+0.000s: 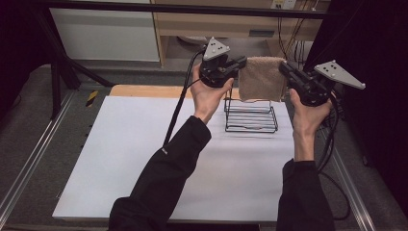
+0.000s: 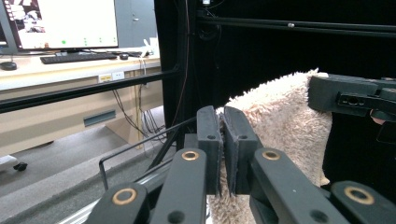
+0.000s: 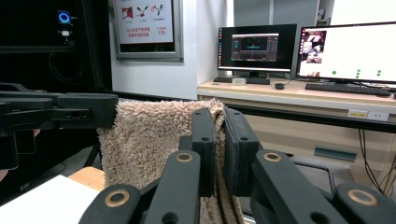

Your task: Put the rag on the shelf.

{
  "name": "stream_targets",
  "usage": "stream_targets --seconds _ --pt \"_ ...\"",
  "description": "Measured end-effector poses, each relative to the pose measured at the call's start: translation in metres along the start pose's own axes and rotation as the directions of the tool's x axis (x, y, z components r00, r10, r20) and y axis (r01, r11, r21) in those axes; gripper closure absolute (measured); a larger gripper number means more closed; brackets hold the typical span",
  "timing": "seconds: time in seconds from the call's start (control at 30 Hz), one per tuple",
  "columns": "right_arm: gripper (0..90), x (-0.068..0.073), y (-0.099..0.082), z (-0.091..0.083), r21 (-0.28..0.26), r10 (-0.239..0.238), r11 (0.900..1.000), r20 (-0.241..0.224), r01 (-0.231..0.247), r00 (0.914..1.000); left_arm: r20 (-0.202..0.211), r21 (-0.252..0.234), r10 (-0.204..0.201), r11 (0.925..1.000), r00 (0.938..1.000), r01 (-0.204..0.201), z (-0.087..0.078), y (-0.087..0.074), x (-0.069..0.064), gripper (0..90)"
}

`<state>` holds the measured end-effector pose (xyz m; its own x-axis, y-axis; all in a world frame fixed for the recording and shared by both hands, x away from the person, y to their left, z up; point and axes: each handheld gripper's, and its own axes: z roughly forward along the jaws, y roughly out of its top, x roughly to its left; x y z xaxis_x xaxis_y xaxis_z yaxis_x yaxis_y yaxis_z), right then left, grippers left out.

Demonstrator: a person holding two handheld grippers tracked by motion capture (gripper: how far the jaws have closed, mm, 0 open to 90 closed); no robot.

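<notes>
A fluffy beige towel [image 1: 261,78] hangs stretched in the air between my two grippers, above a black wire rack [image 1: 251,117] on the white tabletop. My left gripper [image 1: 240,62] is shut on the towel's left top corner; in the left gripper view its jaws [image 2: 223,140] pinch the pile, with the towel [image 2: 280,126] spreading away toward the other gripper. On the opposite top corner my right gripper [image 1: 285,68] is shut as well, and in the right gripper view its jaws [image 3: 218,140] clamp the towel [image 3: 149,140] edge.
The white table surface [image 1: 144,159] spreads wide to the left and front of the rack. A wooden strip [image 1: 149,90] runs along its far edge. Metal frame rails [image 1: 29,163] flank the table. Desks with monitors [image 3: 345,51] stand beyond.
</notes>
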<state>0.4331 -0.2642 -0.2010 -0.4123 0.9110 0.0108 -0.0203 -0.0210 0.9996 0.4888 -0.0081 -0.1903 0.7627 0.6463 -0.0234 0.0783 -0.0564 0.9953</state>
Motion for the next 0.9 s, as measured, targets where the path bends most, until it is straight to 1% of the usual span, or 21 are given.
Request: stream_targets --seconds 0.13,0.47,0.57,0.63,0.7,0.9 --pt "84.1 -0.003 0.004 0.005 -0.010 -0.003 0.9999 0.001 0.003 1.0000 -0.015 -0.008 0.009 0.9999 0.9999 -0.009 0.003 0.006 0.001 86.0" --pt "84.0 -0.012 0.019 0.011 -0.034 -0.006 0.9994 0.012 0.007 0.9999 -0.018 -0.029 0.024 0.9993 0.9995 -0.025 0.011 0.024 0.000 86.0" --pt "84.0 -0.015 0.023 0.014 -0.041 -0.001 0.9992 0.013 0.002 0.9999 -0.026 -0.030 0.041 0.9987 0.9988 -0.042 0.013 0.030 0.000 86.0" --pt "84.0 -0.017 0.026 0.017 -0.042 0.000 0.9991 0.016 0.001 0.9999 -0.024 -0.029 0.044 0.9986 0.9987 -0.045 0.014 0.033 0.001 86.0" --pt "84.0 -0.018 0.027 0.019 -0.045 0.011 0.9989 0.013 -0.010 0.9999 -0.028 -0.033 0.044 0.9985 0.9986 -0.045 0.014 0.035 0.003 86.0" --pt "84.0 -0.019 0.032 0.029 -0.044 -0.001 0.9990 0.011 0.002 0.9999 -0.034 -0.032 0.031 0.9990 0.9989 -0.032 0.018 0.039 0.011 86.0"
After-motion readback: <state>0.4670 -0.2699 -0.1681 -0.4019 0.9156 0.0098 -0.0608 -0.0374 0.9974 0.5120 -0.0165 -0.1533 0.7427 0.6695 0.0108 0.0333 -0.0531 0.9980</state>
